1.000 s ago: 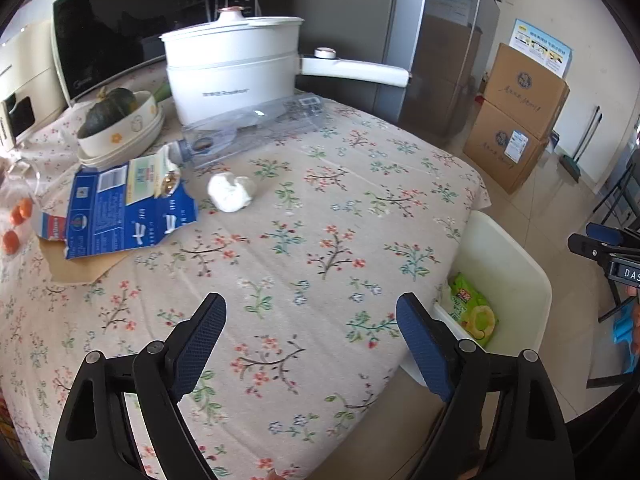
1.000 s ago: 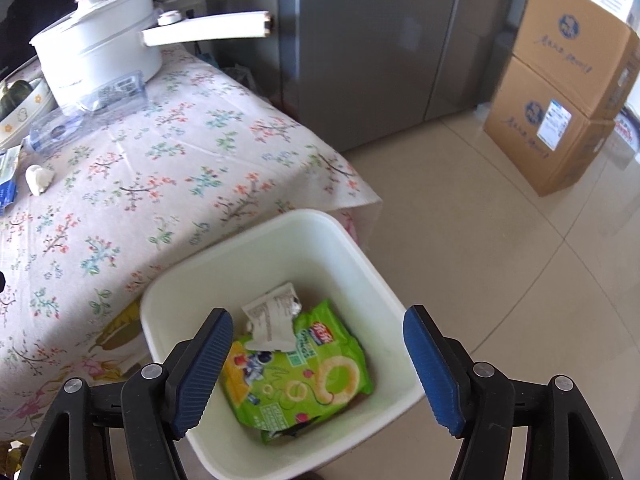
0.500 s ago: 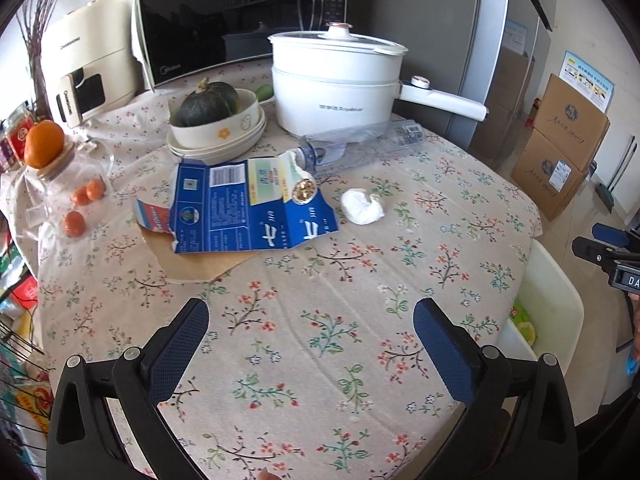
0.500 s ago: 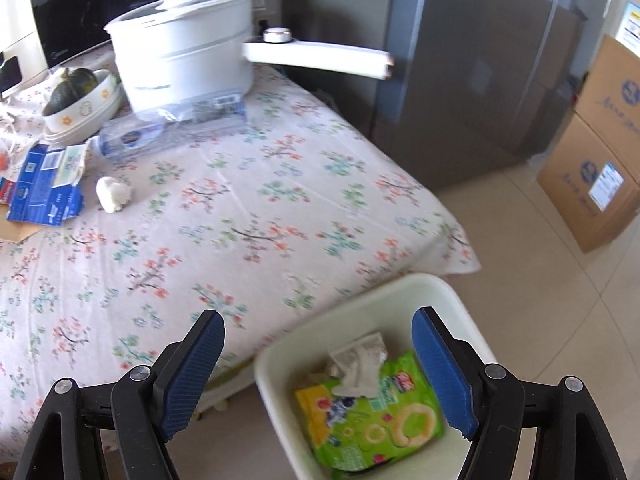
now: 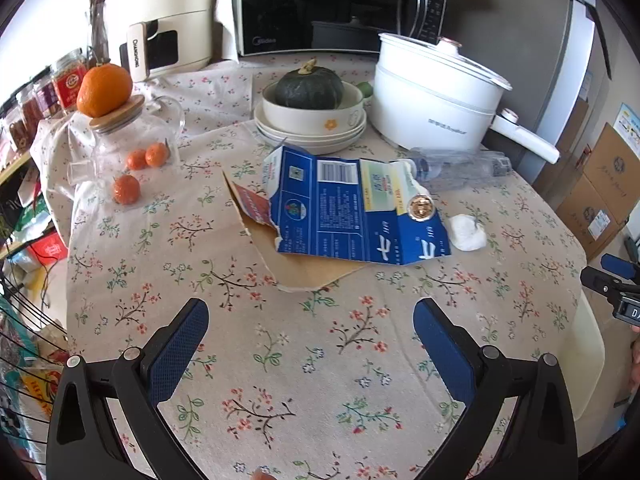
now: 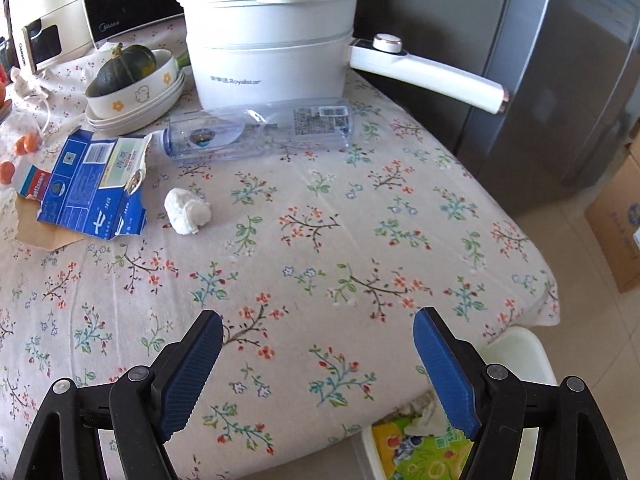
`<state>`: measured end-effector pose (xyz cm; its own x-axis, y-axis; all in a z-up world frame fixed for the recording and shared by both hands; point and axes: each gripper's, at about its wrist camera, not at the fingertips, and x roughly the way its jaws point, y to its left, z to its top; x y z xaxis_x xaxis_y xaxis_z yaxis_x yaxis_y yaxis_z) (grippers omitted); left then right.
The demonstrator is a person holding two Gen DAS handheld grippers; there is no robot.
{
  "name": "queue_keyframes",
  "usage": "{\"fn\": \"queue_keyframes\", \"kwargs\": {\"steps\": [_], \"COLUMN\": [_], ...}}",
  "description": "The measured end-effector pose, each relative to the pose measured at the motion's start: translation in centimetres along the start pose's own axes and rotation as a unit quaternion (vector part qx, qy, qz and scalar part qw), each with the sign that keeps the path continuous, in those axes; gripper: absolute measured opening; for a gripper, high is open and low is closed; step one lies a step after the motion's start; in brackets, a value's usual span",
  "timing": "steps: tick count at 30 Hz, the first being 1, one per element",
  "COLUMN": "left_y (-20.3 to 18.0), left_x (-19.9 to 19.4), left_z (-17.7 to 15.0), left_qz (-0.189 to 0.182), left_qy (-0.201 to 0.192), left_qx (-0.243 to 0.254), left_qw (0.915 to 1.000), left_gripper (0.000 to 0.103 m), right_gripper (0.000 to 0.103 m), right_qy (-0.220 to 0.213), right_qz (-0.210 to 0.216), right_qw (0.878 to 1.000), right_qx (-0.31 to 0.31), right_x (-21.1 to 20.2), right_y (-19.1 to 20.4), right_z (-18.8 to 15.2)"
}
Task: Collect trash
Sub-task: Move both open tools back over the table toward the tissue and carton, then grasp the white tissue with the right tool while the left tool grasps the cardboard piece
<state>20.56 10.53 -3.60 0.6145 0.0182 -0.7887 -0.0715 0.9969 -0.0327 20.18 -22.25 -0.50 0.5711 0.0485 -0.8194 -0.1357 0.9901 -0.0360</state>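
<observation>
Grippers hung over the floral tablecloth, the left gripper and right gripper both gaping with nothing between their jaws. Well beyond them lay a flattened blue carton, a crumpled white tissue just beside it, and farther back a clear plastic bottle. Below the table edge sat the white bin.
</observation>
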Motion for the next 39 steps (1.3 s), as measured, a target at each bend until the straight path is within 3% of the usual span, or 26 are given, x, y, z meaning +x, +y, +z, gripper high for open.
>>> {"fn": "queue_keyframes", "kwargs": {"steps": [7, 15, 27, 30, 32, 34, 39], "left_y": [1.7, 3.4, 4.0, 4.1, 4.1, 4.0, 4.1], "left_x": [2.7, 4.4, 5.9, 5.9, 6.0, 5.9, 5.5], "left_z": [0.4, 1.2, 2.1, 2.2, 2.2, 2.3, 2.8], "left_qz": [-0.010, -0.008, -0.014, -0.015, -0.016, -0.014, -0.024], "left_qy": [0.029, 0.030, 0.038, 0.037, 0.038, 0.042, 0.027], "left_qx": [-0.037, -0.068, -0.068, -0.064, -0.061, -0.049, -0.037], "left_qw": [0.9988, 0.9972, 0.9969, 0.9971, 0.9973, 0.9978, 0.9987], "left_gripper": [0.103, 0.103, 0.103, 0.103, 0.103, 0.103, 0.103], "right_gripper": [0.082, 0.082, 0.079, 0.065, 0.042, 0.030, 0.021], "right_qy": [0.008, 0.023, 0.033, 0.027, 0.028, 0.031, 0.031], "right_qz": [0.022, 0.054, 0.072, 0.094, 0.121, 0.145, 0.136], "right_qw": [1.000, 0.998, 0.997, 0.995, 0.992, 0.989, 0.989], "right_qx": [-0.010, -0.010, -0.013, -0.012, -0.016, -0.028, -0.045], "right_x": [3.3, 8.4, 14.0, 14.1, 14.1, 14.1, 13.3], "right_y": [3.0, 6.1, 7.7, 8.0, 8.4, 9.3, 10.2], "right_z": [2.9, 5.4, 6.9, 7.1, 7.1, 7.1, 7.0]}}
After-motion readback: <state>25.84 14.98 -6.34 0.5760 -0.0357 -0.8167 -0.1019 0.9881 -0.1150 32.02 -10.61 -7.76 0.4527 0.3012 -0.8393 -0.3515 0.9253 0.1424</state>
